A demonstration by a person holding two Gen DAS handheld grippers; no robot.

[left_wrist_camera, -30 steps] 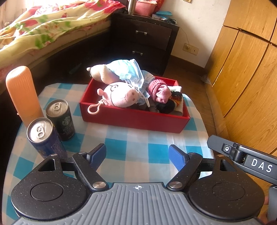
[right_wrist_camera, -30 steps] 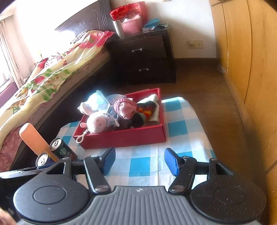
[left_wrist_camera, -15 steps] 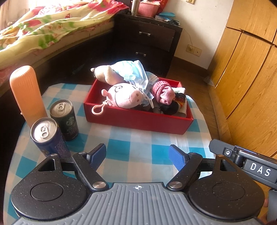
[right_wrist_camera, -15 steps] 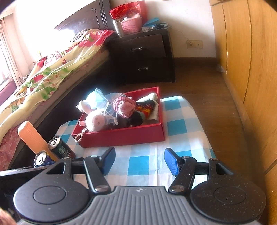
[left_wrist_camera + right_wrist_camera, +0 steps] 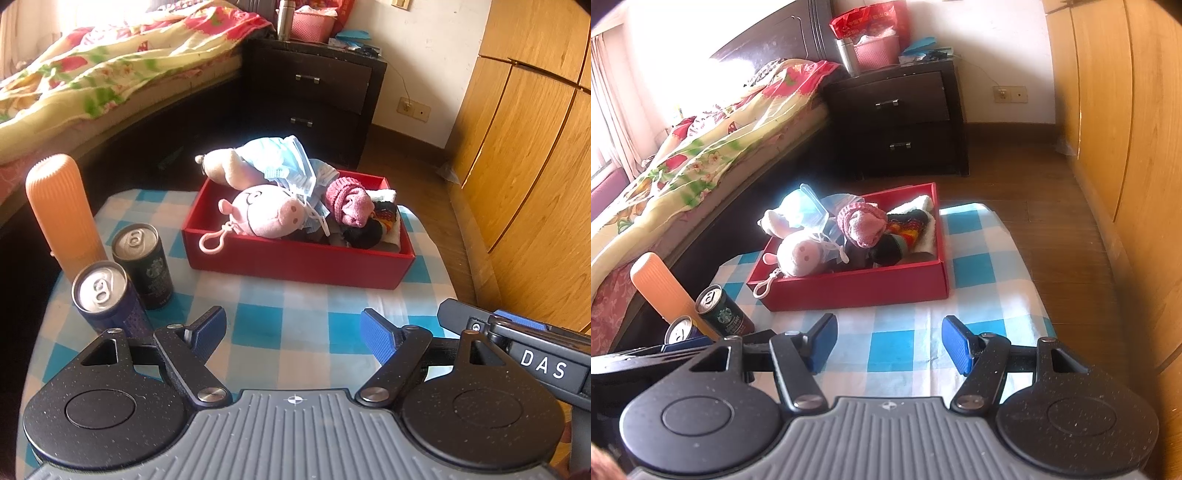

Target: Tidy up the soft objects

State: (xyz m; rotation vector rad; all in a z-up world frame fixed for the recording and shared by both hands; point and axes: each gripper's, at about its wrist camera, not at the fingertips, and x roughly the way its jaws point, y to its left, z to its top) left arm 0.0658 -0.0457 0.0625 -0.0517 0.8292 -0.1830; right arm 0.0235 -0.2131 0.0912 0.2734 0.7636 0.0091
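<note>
A red box (image 5: 295, 260) (image 5: 857, 286) stands at the far side of a small table with a blue-and-white checked cloth (image 5: 280, 310) (image 5: 886, 343). Piled in it are a pink pig plush (image 5: 271, 214) (image 5: 801, 254), a white plush (image 5: 225, 168), blue face masks (image 5: 288, 160) (image 5: 803, 206), a pink knitted hat (image 5: 349, 201) (image 5: 864, 223) and a dark patterned fabric piece (image 5: 384, 218) (image 5: 905, 230). My left gripper (image 5: 293, 332) hangs open over the cloth's near part, nothing between its fingers. My right gripper (image 5: 888, 339) is open too and holds nothing.
Two drink cans (image 5: 142, 266) (image 5: 101, 295) and an orange ribbed cylinder (image 5: 61, 210) stand at the table's left. A bed with a floral cover (image 5: 701, 155) lies left, a dark nightstand (image 5: 897, 122) behind, wooden wardrobe doors (image 5: 524, 166) right. The right gripper's body (image 5: 517, 354) shows at the left view's right edge.
The view through the left wrist has tilted slightly, so the box and cans sit a little higher and further right. Both grippers' jaws are unchanged.
</note>
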